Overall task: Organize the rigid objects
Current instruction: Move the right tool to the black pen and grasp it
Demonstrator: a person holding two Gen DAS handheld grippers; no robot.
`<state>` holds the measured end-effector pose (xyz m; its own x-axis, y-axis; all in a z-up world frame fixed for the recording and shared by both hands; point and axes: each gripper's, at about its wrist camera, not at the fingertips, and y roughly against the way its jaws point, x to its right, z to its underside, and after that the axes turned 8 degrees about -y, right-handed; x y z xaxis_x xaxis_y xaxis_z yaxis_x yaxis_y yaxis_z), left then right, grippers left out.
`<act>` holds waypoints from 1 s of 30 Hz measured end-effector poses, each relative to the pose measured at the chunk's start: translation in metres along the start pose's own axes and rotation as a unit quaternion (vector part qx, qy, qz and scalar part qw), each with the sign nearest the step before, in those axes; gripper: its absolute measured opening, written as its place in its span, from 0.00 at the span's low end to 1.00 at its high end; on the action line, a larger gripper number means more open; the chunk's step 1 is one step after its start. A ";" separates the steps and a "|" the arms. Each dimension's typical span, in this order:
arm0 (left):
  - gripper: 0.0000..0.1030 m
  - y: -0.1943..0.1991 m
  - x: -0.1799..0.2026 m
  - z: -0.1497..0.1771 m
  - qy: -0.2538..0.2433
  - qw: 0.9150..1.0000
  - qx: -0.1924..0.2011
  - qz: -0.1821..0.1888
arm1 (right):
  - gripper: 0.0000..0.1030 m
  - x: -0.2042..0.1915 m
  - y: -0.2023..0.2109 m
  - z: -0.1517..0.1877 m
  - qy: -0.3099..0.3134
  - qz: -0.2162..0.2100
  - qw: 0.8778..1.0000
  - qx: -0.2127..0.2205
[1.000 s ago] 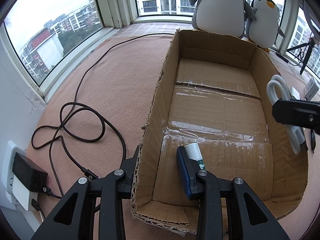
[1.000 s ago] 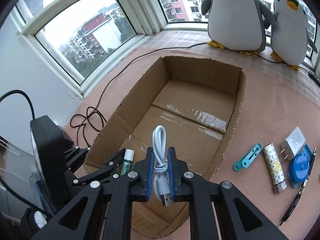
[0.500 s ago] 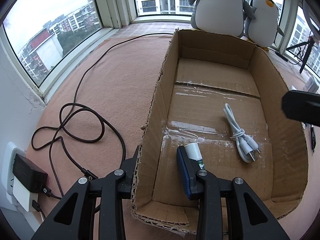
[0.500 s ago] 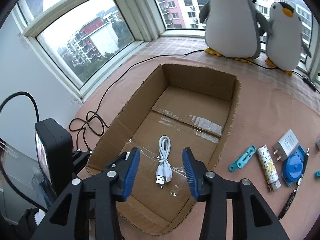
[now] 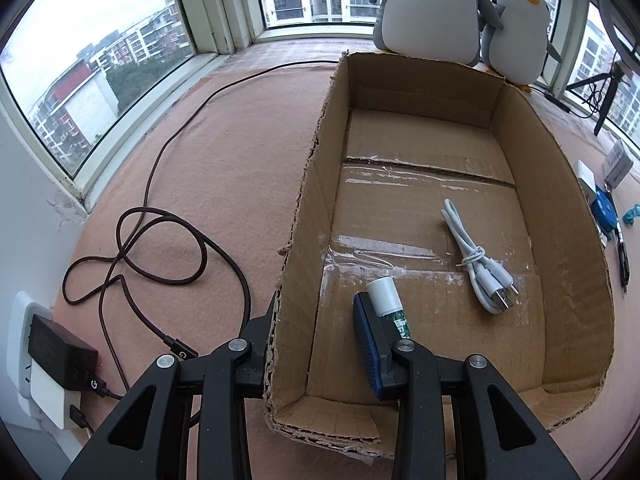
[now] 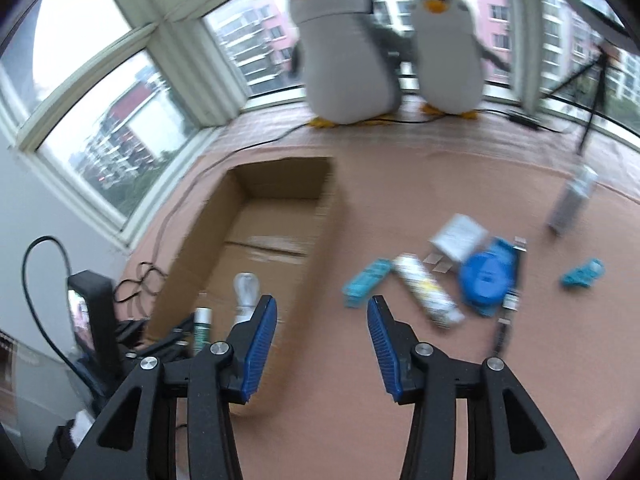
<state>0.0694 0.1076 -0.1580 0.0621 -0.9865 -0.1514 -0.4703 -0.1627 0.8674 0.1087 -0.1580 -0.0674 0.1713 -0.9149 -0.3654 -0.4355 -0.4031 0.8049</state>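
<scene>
An open cardboard box (image 5: 556, 200) lies on the pink carpet; it also shows in the right wrist view (image 6: 188, 248). A coiled white USB cable (image 5: 478, 264) lies loose on the box floor. My left gripper (image 5: 316, 336) straddles the box's near left wall, one finger outside and one inside. A green and white tube (image 5: 390, 304) rests beside the inner finger; whether the jaws press the wall is unclear. My right gripper (image 6: 322, 344) is open and empty above the carpet, right of the box. Loose items lie ahead of it: a teal clip (image 6: 366, 282), a patterned tube (image 6: 428, 296), a blue round case (image 6: 486, 278), a white charger (image 6: 458, 236).
Two plush penguins (image 6: 348, 48) stand by the window behind the box. A dark cable (image 5: 160, 240) loops on the carpet left of the box, leading to a wall plug (image 5: 56, 348). A small teal piece (image 6: 582, 274), a grey box (image 6: 572, 198) and a tripod (image 6: 592, 96) are at right.
My right gripper opened and let the white cable drop into the box, then swung right toward the loose items. The left gripper has not moved.
</scene>
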 end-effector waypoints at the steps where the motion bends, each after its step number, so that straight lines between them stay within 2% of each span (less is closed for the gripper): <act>1: 0.35 0.000 0.000 0.000 -0.002 1.000 -0.001 0.000 | 0.42 0.011 0.001 0.000 -0.006 0.014 1.000 0.001; 7: 0.35 -0.001 0.001 -0.002 -0.012 1.000 -0.003 0.000 | 0.42 0.078 -0.001 0.003 -0.057 0.075 0.996 -0.007; 14: 0.35 0.000 0.002 0.000 -0.005 1.000 -0.001 -0.007 | 0.42 0.130 -0.014 0.003 -0.089 0.088 0.991 -0.036; 18: 0.35 0.001 0.003 0.002 0.001 1.000 0.000 -0.012 | 0.42 0.133 -0.027 0.001 -0.079 0.079 0.992 -0.054; 25: 0.35 0.002 0.005 0.004 0.000 1.000 0.002 -0.019 | 0.41 0.127 -0.049 0.000 -0.058 0.103 0.990 -0.074; 28: 0.35 0.002 0.004 0.004 -0.001 1.000 0.004 -0.015 | 0.38 0.125 -0.054 -0.003 -0.052 0.121 0.989 -0.074; 30: 0.35 0.002 0.004 0.003 0.000 1.000 0.004 -0.014 | 0.30 0.123 -0.055 -0.005 -0.045 0.132 0.987 -0.074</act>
<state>0.0658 0.1036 -0.1583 0.0755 -0.9816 -0.1756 -0.4759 -0.1902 0.8587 0.1585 -0.2480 -0.1542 -0.0133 -0.9858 -0.1676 -0.3190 -0.1547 0.9351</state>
